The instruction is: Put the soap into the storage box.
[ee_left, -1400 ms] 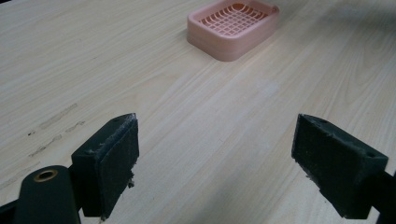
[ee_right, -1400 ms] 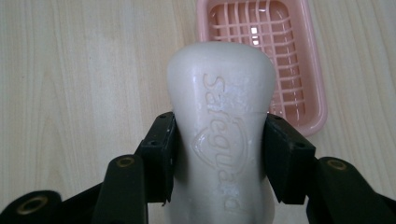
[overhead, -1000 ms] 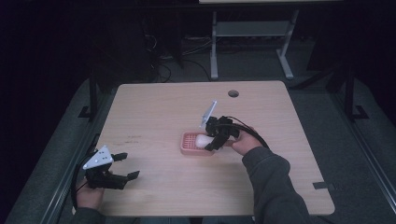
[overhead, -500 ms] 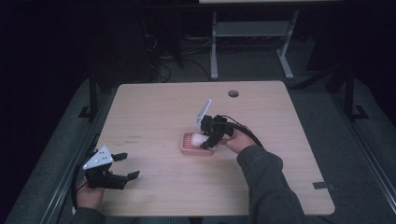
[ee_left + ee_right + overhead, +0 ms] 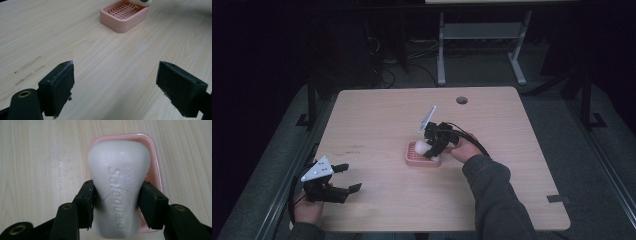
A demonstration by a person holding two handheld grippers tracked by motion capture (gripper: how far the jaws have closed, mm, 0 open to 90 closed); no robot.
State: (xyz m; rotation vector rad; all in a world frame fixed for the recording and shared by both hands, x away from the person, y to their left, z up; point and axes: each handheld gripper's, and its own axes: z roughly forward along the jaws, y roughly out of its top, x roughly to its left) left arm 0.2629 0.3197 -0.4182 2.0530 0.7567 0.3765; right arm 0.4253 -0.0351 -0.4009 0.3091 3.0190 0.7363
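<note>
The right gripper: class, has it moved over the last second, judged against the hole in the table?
Yes, slightly. The right gripper, shut on the soap, has shifted toward the table's left side, away from the hole, over the pink dish.

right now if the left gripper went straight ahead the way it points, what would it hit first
Probably the pink soap dish. The left gripper is open, with bare table between it and the dish, though its line may pass slightly right.
</note>
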